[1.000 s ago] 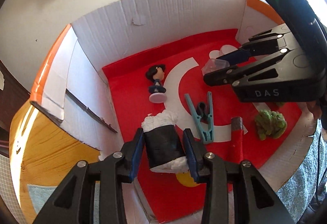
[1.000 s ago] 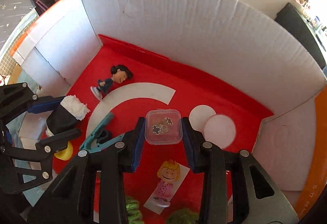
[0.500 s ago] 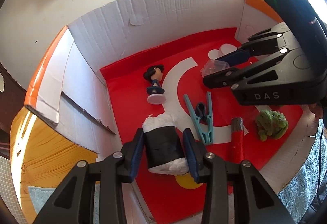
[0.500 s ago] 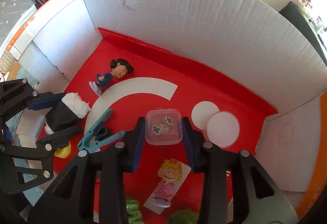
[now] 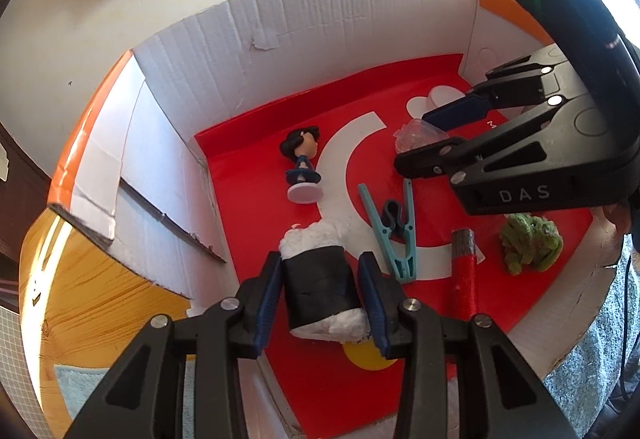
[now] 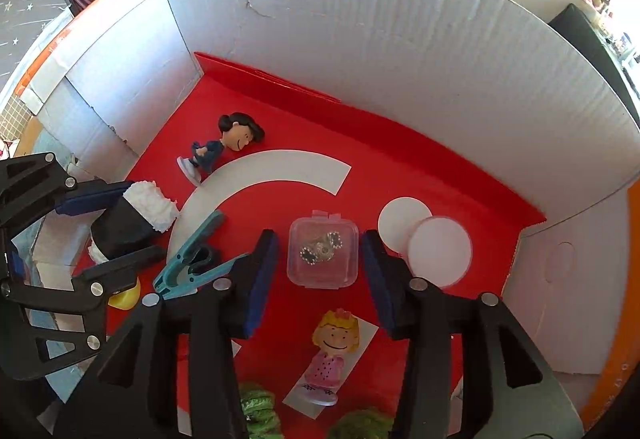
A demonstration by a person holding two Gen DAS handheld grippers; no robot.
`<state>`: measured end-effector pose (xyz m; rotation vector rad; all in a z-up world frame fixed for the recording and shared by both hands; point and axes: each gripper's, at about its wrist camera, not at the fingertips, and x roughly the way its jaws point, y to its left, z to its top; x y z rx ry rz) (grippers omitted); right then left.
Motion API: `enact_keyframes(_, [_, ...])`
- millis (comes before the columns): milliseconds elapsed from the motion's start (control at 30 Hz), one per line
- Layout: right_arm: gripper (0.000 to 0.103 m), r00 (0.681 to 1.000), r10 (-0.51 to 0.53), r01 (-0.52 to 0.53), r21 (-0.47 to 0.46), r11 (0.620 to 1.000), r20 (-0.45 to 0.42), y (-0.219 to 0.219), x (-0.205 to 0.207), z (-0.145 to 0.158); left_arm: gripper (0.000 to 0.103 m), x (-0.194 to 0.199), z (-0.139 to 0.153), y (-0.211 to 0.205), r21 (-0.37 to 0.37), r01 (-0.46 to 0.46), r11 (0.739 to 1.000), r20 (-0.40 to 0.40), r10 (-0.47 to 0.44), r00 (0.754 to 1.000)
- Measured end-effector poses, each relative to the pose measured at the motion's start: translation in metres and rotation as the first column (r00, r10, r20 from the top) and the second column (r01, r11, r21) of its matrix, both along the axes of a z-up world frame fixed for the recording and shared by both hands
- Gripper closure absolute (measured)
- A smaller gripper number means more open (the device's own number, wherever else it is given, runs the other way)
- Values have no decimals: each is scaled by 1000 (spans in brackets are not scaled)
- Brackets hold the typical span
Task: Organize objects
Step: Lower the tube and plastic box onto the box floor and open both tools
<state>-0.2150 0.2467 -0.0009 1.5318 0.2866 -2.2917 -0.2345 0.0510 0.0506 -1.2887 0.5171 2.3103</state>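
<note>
Clear plastic case [image 6: 322, 254] sits on the red floor at centre of the right wrist view, between the right gripper [image 6: 320, 271] fingers; jaws have just been opening, gaps show both sides, so it's released. Left gripper [image 5: 320, 295] clamps the black-and-white roll [image 5: 320, 283], low centre of its view; whether the roll touches the floor is unclear. Teal clothespin [image 5: 394, 231] lies right of the roll, dark-haired figurine [image 5: 302, 167] above it. All inside the cardboard box [image 5: 320, 35].

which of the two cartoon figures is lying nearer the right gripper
The blonde figure in the pink dress, lying just below the right gripper. The dark-haired figure in blue lies further off, near the box's back wall.
</note>
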Motion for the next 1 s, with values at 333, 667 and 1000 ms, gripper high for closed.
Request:
enact_keyframes(333, [61,1000,-13,13,-2,1000,-15,9,15,5,60,3,0,-1,7,-5,1000,4,5,1000])
enact_keyframes(667, [61,999,-26,25,-18,1000,-33,19,35,13,55,8,0,-2,22,-20,1000,-3,20,1000])
enact_keyframes(1000, [61,997,-31,28,-32,999,-69,29,67,34,54,31,13,2,42,-19,999,-36,21,999])
